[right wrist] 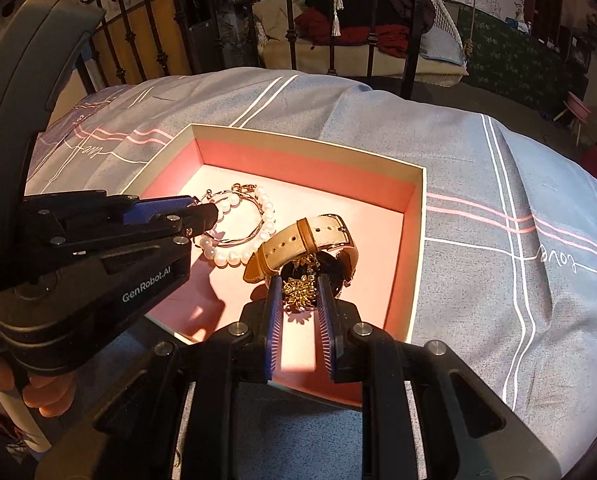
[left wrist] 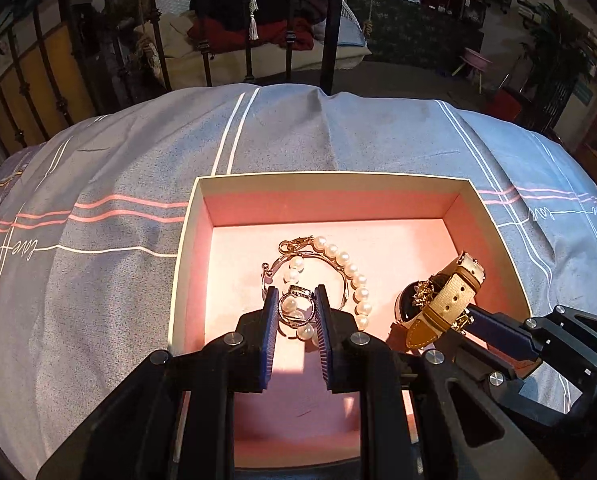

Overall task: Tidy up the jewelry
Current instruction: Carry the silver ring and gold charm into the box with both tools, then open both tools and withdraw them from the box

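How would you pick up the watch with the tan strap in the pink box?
Grip the watch by its tan strap, coming from above. The strap arches up in a loop above the dark face, so one finger could slip inside the loop and one outside. It's probably easier than the round face, which lies low with a gold brooch against it, between the right gripper's fingers.

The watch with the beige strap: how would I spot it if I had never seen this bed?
On the grey striped bedspread sits an open cardboard box with a pink lining. Inside it, towards the right-hand wall, lies the watch with a beige strap trimmed in tan leather and a round black dial. Its neighbours, the white pearl bracelet and thin metal bangle, have no strap.
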The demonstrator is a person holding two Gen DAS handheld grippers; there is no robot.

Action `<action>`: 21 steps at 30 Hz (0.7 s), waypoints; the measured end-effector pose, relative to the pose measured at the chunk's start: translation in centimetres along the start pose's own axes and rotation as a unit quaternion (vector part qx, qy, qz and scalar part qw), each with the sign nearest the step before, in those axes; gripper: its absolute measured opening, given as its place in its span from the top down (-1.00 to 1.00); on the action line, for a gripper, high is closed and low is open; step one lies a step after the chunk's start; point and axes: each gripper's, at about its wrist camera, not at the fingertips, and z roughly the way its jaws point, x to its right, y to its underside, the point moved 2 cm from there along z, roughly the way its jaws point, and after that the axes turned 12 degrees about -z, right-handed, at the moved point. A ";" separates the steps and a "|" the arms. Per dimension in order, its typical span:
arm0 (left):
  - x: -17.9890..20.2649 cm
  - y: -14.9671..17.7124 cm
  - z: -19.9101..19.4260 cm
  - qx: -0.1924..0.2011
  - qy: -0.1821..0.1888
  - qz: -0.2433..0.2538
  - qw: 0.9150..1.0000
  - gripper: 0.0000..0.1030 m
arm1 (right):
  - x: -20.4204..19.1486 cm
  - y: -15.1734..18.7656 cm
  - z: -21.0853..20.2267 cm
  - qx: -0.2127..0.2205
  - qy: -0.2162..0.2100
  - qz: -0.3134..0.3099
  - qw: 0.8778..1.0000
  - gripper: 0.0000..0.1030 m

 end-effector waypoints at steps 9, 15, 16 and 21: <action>0.4 -0.1 0.8 -0.004 -0.010 0.005 1.000 0.66 | 0.1 0.1 0.1 0.007 0.000 -0.001 1.000 0.63; 0.5 -0.3 1.0 -0.007 -0.011 0.003 1.000 0.66 | 0.1 0.1 0.1 0.006 0.000 -0.002 1.000 0.63; 0.5 -0.4 1.0 -0.007 -0.012 0.002 1.000 0.65 | 0.1 0.0 0.1 0.006 -0.001 -0.001 1.000 0.63; 0.7 -0.6 0.3 0.002 -0.004 0.002 1.000 0.34 | 0.0 0.0 0.0 0.008 0.002 -0.004 1.000 0.63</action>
